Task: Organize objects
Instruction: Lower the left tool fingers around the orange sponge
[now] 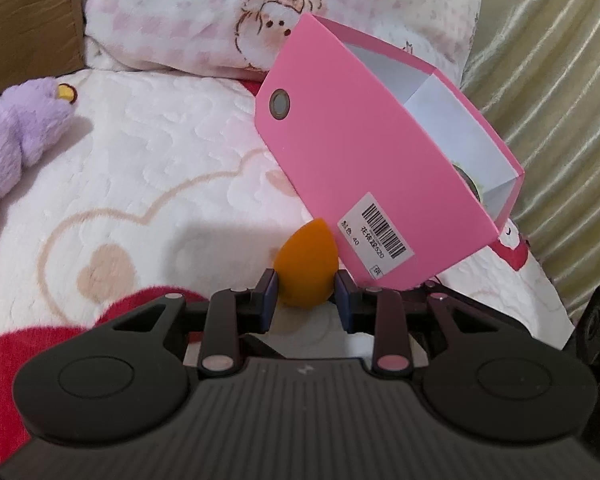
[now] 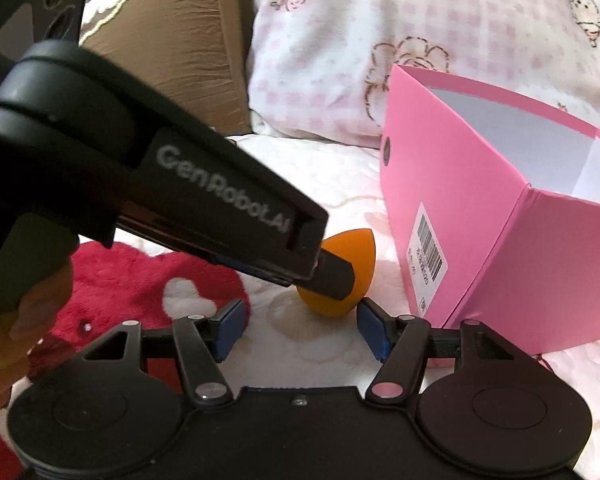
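Clamped between the blue pads of the left hand-held gripper (image 1: 306, 294), the orange makeup sponge (image 1: 305, 264) rests on the bed blanket (image 1: 148, 152) just beside the pink cardboard box (image 1: 364, 184); it looks light and squashy, best held across its fat belly. Right hand-held gripper (image 2: 300, 326) stands part-open and empty near the sponge. Little of the box's white inside shows, so its contents are unclear.
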Available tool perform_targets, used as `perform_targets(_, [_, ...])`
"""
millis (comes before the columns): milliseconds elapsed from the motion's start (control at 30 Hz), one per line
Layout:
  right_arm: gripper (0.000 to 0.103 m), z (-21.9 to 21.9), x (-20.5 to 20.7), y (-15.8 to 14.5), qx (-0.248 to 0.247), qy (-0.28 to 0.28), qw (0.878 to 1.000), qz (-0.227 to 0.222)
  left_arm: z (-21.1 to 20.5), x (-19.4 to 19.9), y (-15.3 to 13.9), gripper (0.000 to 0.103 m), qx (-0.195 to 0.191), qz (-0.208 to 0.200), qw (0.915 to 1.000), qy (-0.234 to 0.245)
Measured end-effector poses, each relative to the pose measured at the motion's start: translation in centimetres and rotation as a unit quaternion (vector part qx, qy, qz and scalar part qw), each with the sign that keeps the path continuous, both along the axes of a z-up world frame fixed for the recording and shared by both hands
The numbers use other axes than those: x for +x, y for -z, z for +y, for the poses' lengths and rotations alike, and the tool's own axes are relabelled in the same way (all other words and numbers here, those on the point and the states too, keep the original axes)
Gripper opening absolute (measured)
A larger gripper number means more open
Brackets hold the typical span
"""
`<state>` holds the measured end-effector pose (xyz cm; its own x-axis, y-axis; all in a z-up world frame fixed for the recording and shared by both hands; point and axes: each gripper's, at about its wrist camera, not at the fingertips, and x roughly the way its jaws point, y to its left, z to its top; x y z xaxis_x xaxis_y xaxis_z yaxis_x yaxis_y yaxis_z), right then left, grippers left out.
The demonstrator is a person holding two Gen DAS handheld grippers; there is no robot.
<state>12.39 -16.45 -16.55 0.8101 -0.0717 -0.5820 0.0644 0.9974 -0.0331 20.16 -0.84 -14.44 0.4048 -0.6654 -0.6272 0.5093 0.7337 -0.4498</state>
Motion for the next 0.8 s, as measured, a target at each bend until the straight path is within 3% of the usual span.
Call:
perform_targets(500, [0.068, -0.8, -0.2, -1.7, 0.024, -0.059, 0.998, 0.002, 2.6, -1.8, -0.1, 0.029, -0.043, 0.060, 0.9953, -0.062])
perform_targets(600, [0.072, -0.7, -0.3, -2.2, 0.030, -0.074, 0.997, 0.008, 2.7, -2.5, -0.4, 0.029, -0.032, 0.070, 0.9947, -0.069])
perform_targets(700, [0.071, -0.6, -0.5, -2.1, 0.036, -0.092, 0.995, 0.015, 2.3, -2.3, -0.6, 0.030, 0.006, 0.079, 0.9942, -0.073])
perform_targets(800, [0.071, 0.7, -1.6, -2.2, 0.036, -0.096, 0.995, 0.010, 3.1, -2.3, -0.5, 0.034, -0.005, 0.085, 0.9928, -0.083])
